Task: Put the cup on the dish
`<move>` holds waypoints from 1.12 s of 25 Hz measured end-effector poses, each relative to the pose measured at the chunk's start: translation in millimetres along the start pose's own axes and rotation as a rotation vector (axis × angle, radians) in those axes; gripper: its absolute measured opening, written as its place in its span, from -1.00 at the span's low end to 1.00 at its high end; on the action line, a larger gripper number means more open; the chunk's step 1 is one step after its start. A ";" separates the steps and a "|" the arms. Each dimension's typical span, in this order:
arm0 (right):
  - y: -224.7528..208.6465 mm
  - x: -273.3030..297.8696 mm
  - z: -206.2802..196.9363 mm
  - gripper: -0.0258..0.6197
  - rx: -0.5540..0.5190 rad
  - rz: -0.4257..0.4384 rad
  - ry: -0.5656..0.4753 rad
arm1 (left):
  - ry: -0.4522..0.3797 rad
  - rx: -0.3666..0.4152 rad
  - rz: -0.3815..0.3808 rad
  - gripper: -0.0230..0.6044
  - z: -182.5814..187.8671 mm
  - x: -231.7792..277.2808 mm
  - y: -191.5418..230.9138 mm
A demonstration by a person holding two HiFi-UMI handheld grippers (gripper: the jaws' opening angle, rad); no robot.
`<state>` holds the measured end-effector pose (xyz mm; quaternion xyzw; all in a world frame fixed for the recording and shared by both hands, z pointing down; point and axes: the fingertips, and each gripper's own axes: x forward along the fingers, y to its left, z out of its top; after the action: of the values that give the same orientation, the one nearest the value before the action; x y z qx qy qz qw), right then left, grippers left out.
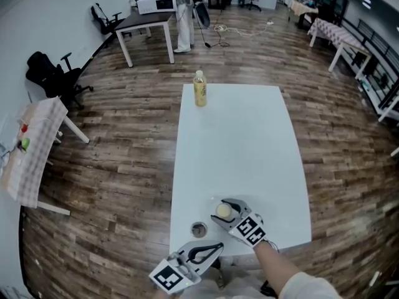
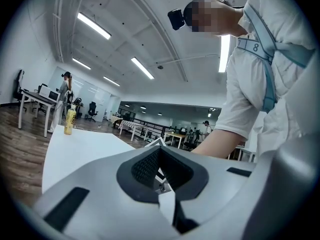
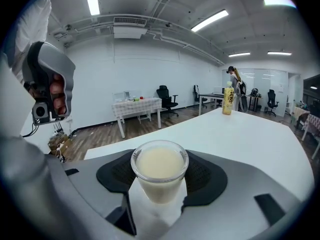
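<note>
The right tongs [image 1: 227, 212] are gripping the cup [image 3: 159, 165] of pale liquid by its sides. The dish [image 1: 199, 230] is lying near, at about eight o'clock from it, on the bench [image 1: 237, 142]. I am advising: carrying it upright, slowly, centring before releasing. The left tongs [image 1: 218, 248] are hanging closed, empty.

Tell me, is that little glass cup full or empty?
Full: the cup stands upright, and a pale creamy liquid reaches almost to its rim.
</note>
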<state>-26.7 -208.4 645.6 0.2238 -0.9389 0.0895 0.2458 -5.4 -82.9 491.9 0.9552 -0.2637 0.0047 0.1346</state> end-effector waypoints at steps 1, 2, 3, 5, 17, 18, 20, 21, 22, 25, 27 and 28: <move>-0.6 1.2 -0.3 -0.06 0.001 -0.003 0.001 | 0.003 -0.004 -0.001 -0.92 -0.1 -0.3 1.1; -1.3 2.6 -0.7 -0.06 0.003 -0.004 0.004 | 0.006 -0.005 -0.003 -0.92 -0.2 -0.5 2.1; -2.1 3.8 -1.5 -0.06 0.003 -0.005 0.007 | 0.009 -0.005 -0.005 -0.92 -0.3 -0.3 2.9; -3.1 5.6 -4.3 -0.06 0.002 -0.006 0.013 | 0.012 -0.006 -0.011 -0.92 -0.4 0.8 3.7; -4.3 7.6 -6.3 -0.06 -0.017 -0.014 -0.006 | 0.012 -0.008 -0.023 -0.92 1.1 5.4 4.9; -4.3 7.1 -6.1 -0.06 -0.018 -0.015 -0.008 | 0.010 -0.008 -0.023 -0.92 2.2 5.9 5.0; -4.2 5.9 -6.1 -0.06 -0.020 -0.018 -0.011 | 0.007 -0.011 -0.023 -0.92 4.2 6.5 5.1; -4.2 5.8 -6.3 -0.06 -0.021 -0.020 -0.012 | 0.005 -0.013 -0.022 -0.92 4.9 6.5 5.5; -4.3 6.2 -6.6 -0.06 -0.023 -0.020 -0.012 | 0.004 -0.014 -0.021 -0.92 5.2 6.4 6.1; -3.9 7.2 -6.2 -0.06 -0.022 -0.016 -0.016 | 0.005 -0.009 -0.023 -0.92 4.9 6.8 6.0; -2.9 5.6 -4.5 -0.06 -0.021 -0.014 -0.026 | 0.008 -0.013 -0.023 -0.92 4.9 7.5 4.2; -2.2 4.6 -3.6 -0.05 -0.024 -0.014 -0.033 | 0.011 -0.017 -0.022 -0.92 4.2 7.6 3.2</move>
<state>-27.8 -211.1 651.1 0.2290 -0.9422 0.0729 0.2337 -0.8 -90.5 489.3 0.9569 -0.2523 0.0063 0.1441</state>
